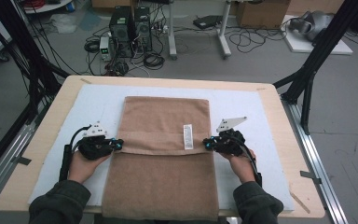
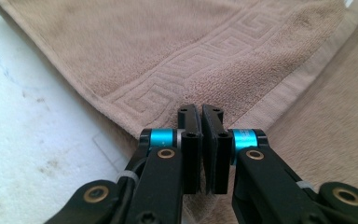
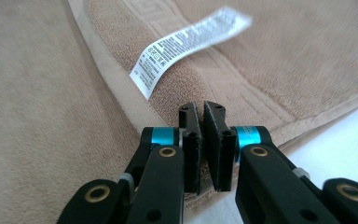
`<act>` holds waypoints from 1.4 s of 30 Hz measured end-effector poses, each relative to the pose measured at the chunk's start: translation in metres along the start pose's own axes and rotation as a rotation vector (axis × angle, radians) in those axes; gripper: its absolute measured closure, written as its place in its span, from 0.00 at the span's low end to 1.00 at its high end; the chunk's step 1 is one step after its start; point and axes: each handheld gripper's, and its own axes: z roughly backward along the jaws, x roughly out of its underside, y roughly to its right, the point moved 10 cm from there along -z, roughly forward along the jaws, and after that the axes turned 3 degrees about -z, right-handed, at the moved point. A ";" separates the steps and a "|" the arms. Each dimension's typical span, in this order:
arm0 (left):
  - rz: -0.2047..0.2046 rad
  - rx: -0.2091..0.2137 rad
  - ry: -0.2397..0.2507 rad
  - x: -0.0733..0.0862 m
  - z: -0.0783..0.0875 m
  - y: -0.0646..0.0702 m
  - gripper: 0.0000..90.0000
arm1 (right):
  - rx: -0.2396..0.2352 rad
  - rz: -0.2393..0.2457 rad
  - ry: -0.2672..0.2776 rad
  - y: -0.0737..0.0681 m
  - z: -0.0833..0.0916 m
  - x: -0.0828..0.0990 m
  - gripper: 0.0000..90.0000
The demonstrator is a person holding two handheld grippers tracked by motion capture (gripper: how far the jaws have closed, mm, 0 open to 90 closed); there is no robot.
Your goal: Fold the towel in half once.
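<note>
Both tools clenched on the brown towel (image 1: 163,154) lying flat on the worktop (image 1: 270,100): my left tool (image 1: 119,143) pinches its folded edge at the left side, right tool (image 1: 206,143) at the right, near the white label (image 1: 188,136).

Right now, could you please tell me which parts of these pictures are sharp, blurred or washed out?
High view: even light, all fairly sharp but coarse, the towel plainly readable. Left gripper view: the left claw and the towel's key-pattern border are crisp, the mat is overexposed to near white. Right gripper view: the right claw is sharp, the label blurs toward its far end, its print unreadable.
</note>
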 end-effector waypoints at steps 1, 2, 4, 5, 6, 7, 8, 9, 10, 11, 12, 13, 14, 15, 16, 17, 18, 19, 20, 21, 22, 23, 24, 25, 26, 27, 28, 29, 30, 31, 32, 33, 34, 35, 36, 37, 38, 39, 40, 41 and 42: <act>-0.003 -0.001 0.009 -0.003 0.003 0.000 0.96 | 0.000 0.003 0.003 -0.001 0.003 -0.002 0.95; 0.001 0.000 0.018 -0.005 0.006 0.001 0.96 | 0.004 0.009 0.008 -0.001 0.006 -0.004 0.95; -0.004 0.006 0.029 -0.008 0.012 0.003 0.96 | 0.002 0.021 0.015 -0.004 0.012 -0.008 0.95; -0.007 0.007 0.035 -0.009 0.015 0.005 0.96 | -0.003 0.025 0.019 -0.006 0.014 -0.009 0.95; -0.008 0.011 0.037 -0.009 0.017 0.006 0.96 | -0.014 0.023 0.019 -0.010 0.018 -0.010 0.95; -0.005 0.015 0.040 -0.009 0.019 0.009 0.96 | -0.015 0.034 0.022 -0.012 0.019 -0.010 0.95; -0.011 0.015 0.036 -0.007 0.022 0.011 0.96 | -0.020 0.036 0.026 -0.015 0.022 -0.010 0.95; -0.011 0.017 0.039 -0.005 0.024 0.015 0.96 | -0.028 0.040 0.036 -0.020 0.025 -0.010 0.95; -0.010 0.024 0.044 -0.002 0.027 0.018 0.96 | -0.039 0.039 0.039 -0.024 0.026 -0.008 0.95; -0.010 0.030 0.046 0.001 0.029 0.023 0.96 | -0.044 0.046 0.042 -0.028 0.028 -0.006 0.95; -0.019 0.030 0.041 0.004 0.030 0.025 0.96 | -0.046 0.045 0.041 -0.031 0.029 -0.003 0.95; -0.022 0.035 0.042 0.007 0.033 0.029 0.96 | -0.055 0.042 0.040 -0.035 0.030 -0.001 0.95; -0.017 0.042 0.046 0.010 0.035 0.033 0.96 | -0.063 0.046 0.038 -0.038 0.031 0.003 0.95; -0.015 0.045 0.047 0.013 0.036 0.037 0.96 | -0.066 0.053 0.039 -0.042 0.031 0.005 0.95; -0.020 0.046 0.040 0.017 0.039 0.041 0.96 | -0.070 0.056 0.035 -0.045 0.032 0.008 0.95; -0.025 0.045 0.040 0.019 0.040 0.044 0.96 | -0.078 0.055 0.039 -0.050 0.033 0.011 0.95; -0.029 0.046 0.042 0.020 0.042 0.046 0.96 | -0.085 0.057 0.039 -0.054 0.035 0.012 0.95; -0.036 0.041 0.044 0.022 0.045 0.049 0.96 | -0.090 0.056 0.040 -0.057 0.036 0.014 0.95; -0.034 0.042 0.048 0.022 0.047 0.051 0.96 | -0.096 0.063 0.047 -0.061 0.038 0.015 0.95; -0.040 0.038 0.051 0.024 0.050 0.054 0.96 | -0.101 0.062 0.050 -0.064 0.039 0.016 0.95; -0.044 0.032 0.051 0.025 0.053 0.055 0.96 | -0.108 0.066 0.056 -0.068 0.042 0.016 0.95; -0.043 0.030 0.056 0.026 0.056 0.057 0.96 | -0.120 0.069 0.062 -0.071 0.043 0.017 0.95; -0.042 0.034 0.060 0.028 0.059 0.061 0.96 | -0.130 0.069 0.066 -0.075 0.045 0.017 0.95; -0.044 0.035 0.058 0.030 0.063 0.065 0.96 | -0.136 0.075 0.065 -0.080 0.048 0.019 0.95; -0.036 0.038 0.061 0.031 0.066 0.069 0.96 | -0.150 0.078 0.069 -0.084 0.050 0.020 0.95; -0.038 0.053 0.067 0.032 0.071 0.076 0.96 | -0.160 0.077 0.073 -0.089 0.053 0.020 0.95; -0.051 0.071 0.068 0.034 0.077 0.084 0.96 | -0.168 0.081 0.078 -0.094 0.057 0.021 0.94; -0.056 0.089 0.076 0.035 0.082 0.091 0.95 | -0.183 0.091 0.086 -0.101 0.061 0.022 0.91; -0.060 0.104 0.075 0.037 0.086 0.094 0.90 | -0.209 0.088 0.096 -0.108 0.066 0.024 0.80; -0.049 0.094 0.068 0.037 0.087 0.093 0.78 | -0.217 0.077 0.106 -0.110 0.069 0.024 0.71; -0.040 0.078 0.064 0.035 0.087 0.088 0.70 | -0.211 0.069 0.106 -0.108 0.071 0.023 0.70; -0.036 0.059 0.058 0.033 0.084 0.082 0.65 | -0.182 0.075 0.098 -0.102 0.071 0.022 0.67; -0.025 0.040 0.056 0.029 0.080 0.074 0.59 | -0.149 0.075 0.091 -0.093 0.069 0.020 0.63; -0.027 0.026 0.059 0.026 0.076 0.068 0.57 | -0.114 0.069 0.080 -0.082 0.065 0.018 0.61; -0.031 0.004 0.062 0.022 0.070 0.060 0.56 | -0.098 0.056 0.073 -0.075 0.062 0.016 0.60; -0.023 -0.007 0.061 0.019 0.063 0.051 0.55 | -0.071 0.043 0.071 -0.063 0.057 0.013 0.57; -0.022 -0.022 0.052 0.016 0.056 0.042 0.54 | -0.048 0.033 0.061 -0.052 0.051 0.010 0.56; -0.014 -0.036 0.043 0.013 0.047 0.033 0.54 | -0.032 0.023 0.054 -0.041 0.045 0.007 0.54; 0.020 -0.029 0.046 0.010 0.039 0.025 0.54 | -0.012 0.011 0.050 -0.030 0.038 0.004 0.52; 0.025 -0.046 0.034 0.008 0.031 0.016 0.54 | 0.017 0.000 0.033 -0.018 0.031 0.002 0.51; 0.019 -0.083 0.018 0.008 0.023 0.007 0.54 | 0.031 -0.016 0.022 -0.008 0.024 0.001 0.50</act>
